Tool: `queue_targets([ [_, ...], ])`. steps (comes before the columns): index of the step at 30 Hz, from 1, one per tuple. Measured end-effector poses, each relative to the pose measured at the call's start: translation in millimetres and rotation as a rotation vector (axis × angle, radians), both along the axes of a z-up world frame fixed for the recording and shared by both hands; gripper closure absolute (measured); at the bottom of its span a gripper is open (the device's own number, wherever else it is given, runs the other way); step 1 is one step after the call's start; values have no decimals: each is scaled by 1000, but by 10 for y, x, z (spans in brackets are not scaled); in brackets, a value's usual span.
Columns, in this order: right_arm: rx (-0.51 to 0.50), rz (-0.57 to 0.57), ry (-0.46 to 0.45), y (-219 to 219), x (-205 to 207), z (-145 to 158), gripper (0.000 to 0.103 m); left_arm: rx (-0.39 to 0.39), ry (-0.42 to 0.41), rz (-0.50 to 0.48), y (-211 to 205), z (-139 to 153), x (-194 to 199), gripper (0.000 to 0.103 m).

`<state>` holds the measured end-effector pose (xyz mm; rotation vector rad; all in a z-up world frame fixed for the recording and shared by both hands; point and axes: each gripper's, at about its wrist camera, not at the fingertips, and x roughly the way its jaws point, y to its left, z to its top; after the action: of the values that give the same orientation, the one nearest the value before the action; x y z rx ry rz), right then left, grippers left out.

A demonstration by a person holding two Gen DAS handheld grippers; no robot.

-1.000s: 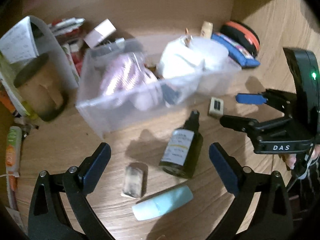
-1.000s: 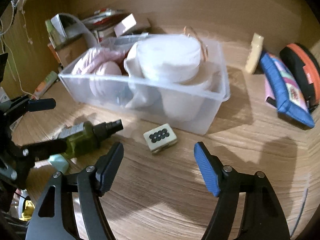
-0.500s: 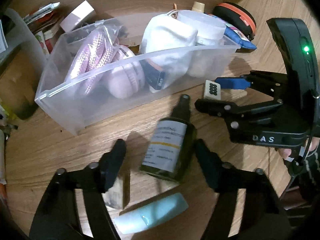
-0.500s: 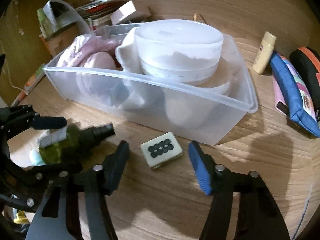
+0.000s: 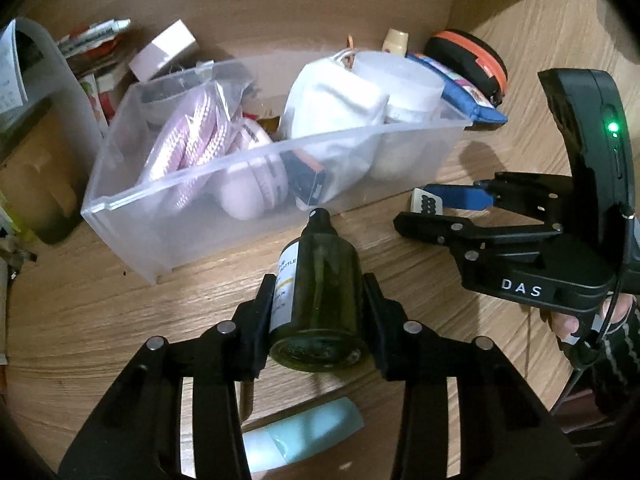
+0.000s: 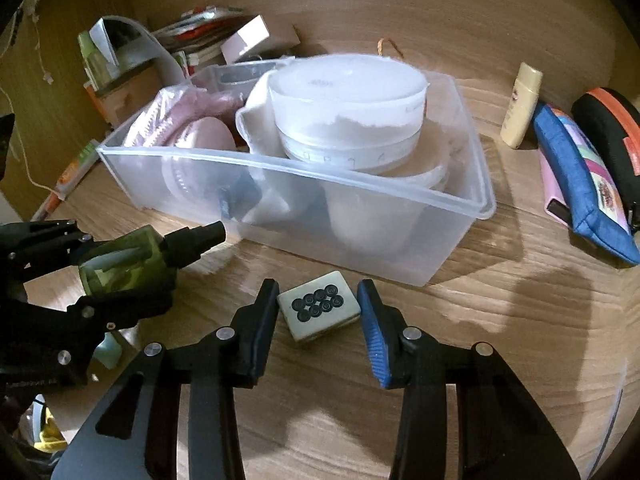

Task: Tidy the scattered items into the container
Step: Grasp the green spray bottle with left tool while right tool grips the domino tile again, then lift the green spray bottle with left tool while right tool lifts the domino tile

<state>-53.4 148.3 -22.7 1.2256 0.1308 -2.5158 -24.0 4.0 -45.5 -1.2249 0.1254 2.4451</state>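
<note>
A clear plastic bin (image 5: 132, 216) (image 6: 452, 240) on the wooden table holds pink items, white cloth and a round white tub. My left gripper (image 5: 318, 300) is shut on a dark green spray bottle (image 5: 320, 292) and holds it off the table just in front of the bin; the bottle also shows in the right wrist view (image 6: 128, 260). My right gripper (image 6: 318, 308) is open, its fingers on either side of a white mahjong tile (image 6: 318, 310) with black dots, lying on the table before the bin. The tile also shows in the left wrist view (image 5: 426, 202).
A pale teal tube (image 5: 304, 440) lies under my left gripper. A blue pouch (image 6: 580, 184), a black-and-orange case (image 6: 612, 128) and a cream bottle (image 6: 522, 110) lie right of the bin. Boxes and papers (image 5: 120, 60) pile up behind it on the left.
My left gripper closed on the green bottle and lifted it. My right gripper moved forward and narrowed around the mahjong tile.
</note>
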Motion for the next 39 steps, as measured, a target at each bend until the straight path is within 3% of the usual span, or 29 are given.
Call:
queue_targets([
  [17,-53,-17,149,135,209,518,66,-5,139,38,-5,351,152,62],
  [39,-111,-16,237,97,264,846,66,85,248,37,-111,768,309,62],
])
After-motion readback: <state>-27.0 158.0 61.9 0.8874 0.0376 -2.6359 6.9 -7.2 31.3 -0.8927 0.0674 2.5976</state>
